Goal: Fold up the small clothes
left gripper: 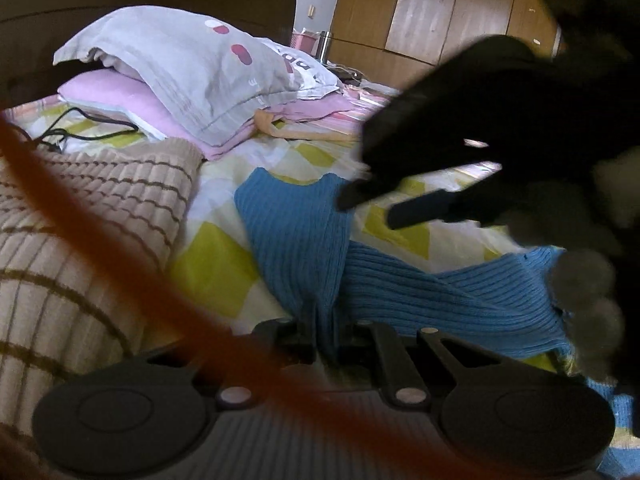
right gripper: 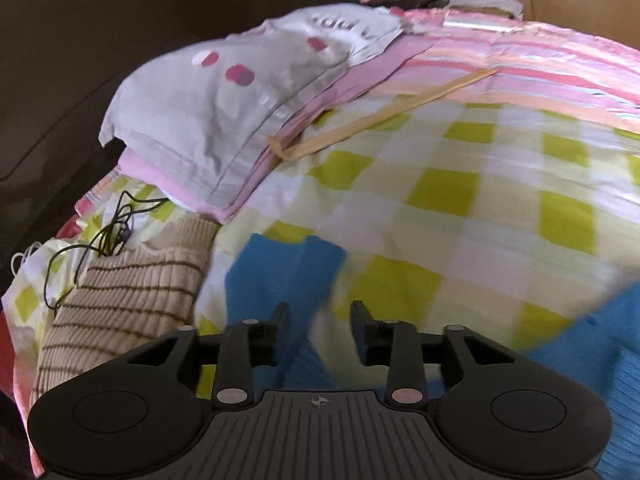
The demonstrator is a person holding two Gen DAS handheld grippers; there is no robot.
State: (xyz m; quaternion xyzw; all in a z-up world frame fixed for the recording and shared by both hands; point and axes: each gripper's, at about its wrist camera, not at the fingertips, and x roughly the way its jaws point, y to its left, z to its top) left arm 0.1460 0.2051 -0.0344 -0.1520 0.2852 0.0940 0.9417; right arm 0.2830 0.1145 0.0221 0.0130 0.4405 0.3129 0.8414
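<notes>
A blue ribbed knit garment [left gripper: 296, 232] lies crumpled on a bed with a yellow-and-white checked sheet [left gripper: 216, 268]. At the bottom of the left wrist view, my left gripper [left gripper: 325, 336] is shut on a gathered fold of this blue knit. My right gripper [left gripper: 372, 210] reaches in from the right as a dark blurred shape, with its fingers apart over the garment's far edge. In the right wrist view, the right gripper [right gripper: 320, 320] stands open above the blue garment [right gripper: 280, 268]. Blue fabric shows below and between its fingers, and the pads do not press on it.
A beige knit with brown stripes [left gripper: 100, 220] [right gripper: 132, 300] lies left of the blue one. Behind are a grey pillow [left gripper: 192, 72] on pink bedding, a black cable [right gripper: 104, 236] and a tan strap [right gripper: 384, 116]. A blurred orange cord [left gripper: 120, 260] crosses the foreground.
</notes>
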